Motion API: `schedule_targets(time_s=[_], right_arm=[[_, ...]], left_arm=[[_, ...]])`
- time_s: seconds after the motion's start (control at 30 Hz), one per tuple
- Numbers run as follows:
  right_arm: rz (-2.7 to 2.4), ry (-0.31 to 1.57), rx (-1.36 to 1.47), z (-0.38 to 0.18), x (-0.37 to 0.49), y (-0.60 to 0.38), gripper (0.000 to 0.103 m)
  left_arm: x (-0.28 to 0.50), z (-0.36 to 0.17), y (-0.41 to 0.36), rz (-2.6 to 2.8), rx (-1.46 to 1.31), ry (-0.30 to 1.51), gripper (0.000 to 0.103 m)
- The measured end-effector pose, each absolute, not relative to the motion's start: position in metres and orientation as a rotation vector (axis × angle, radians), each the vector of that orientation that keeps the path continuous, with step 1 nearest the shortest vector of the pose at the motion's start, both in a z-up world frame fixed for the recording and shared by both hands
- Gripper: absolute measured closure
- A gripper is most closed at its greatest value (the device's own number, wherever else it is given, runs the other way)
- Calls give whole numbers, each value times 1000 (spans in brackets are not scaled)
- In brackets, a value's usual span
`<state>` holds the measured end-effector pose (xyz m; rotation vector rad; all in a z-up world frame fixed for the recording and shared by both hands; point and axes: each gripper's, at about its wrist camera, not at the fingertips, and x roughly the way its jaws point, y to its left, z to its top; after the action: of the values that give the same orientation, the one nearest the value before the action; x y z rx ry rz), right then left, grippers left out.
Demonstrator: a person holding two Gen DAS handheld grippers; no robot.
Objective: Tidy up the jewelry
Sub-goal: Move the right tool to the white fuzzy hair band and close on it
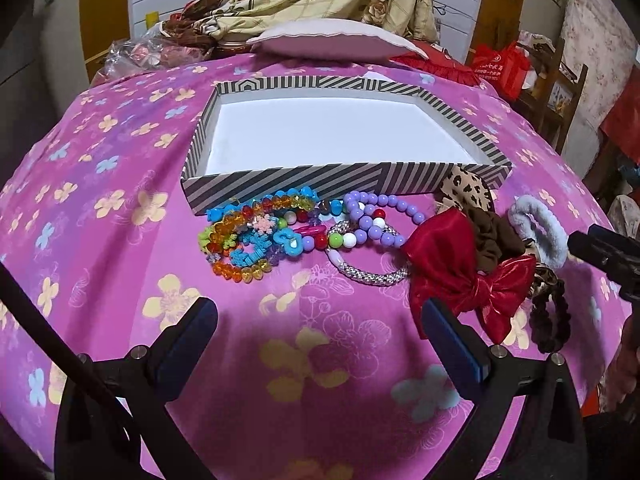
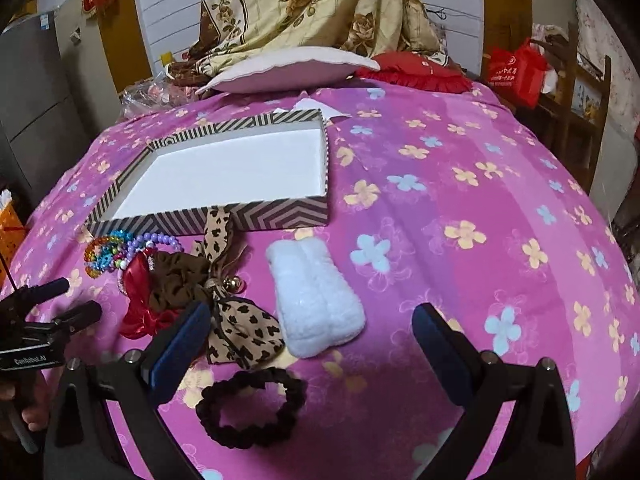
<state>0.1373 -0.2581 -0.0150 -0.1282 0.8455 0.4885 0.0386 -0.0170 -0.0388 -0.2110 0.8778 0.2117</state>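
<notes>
A heap of jewelry and hair pieces lies on the pink flowered bed cover [image 1: 120, 152], touching the near wall of a striped box [image 1: 320, 188] whose white floor is bare. In the heap, bright bead bracelets [image 1: 248, 236] tangle with a purple bead bracelet [image 1: 372, 216] and a silver rope bracelet [image 1: 372, 276]. Beside them lie a red bow [image 1: 464, 276], a brown scrunchie [image 1: 492, 240], a leopard-print tie [image 2: 240, 328], a white fluffy band [image 2: 316, 300] and a dark braided hair tie [image 2: 248, 412].

The left hand-held gripper [image 1: 320, 344] hovers with jaws wide apart, holding nothing. The right hand-held gripper [image 2: 312, 348] also gapes, its fingers straddling the white band and braided tie.

Pillows [image 2: 288, 68] lie at the bed's far edge. The bracelets overlap, so their count is unclear.
</notes>
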Motion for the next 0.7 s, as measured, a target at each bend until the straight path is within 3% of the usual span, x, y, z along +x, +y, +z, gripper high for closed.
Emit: schedule_targets(time_s=[0.7], right_arm=[[504, 851, -142, -17, 135, -255, 0]], left_arm=[[39, -41, -19, 209, -211, 887, 39]])
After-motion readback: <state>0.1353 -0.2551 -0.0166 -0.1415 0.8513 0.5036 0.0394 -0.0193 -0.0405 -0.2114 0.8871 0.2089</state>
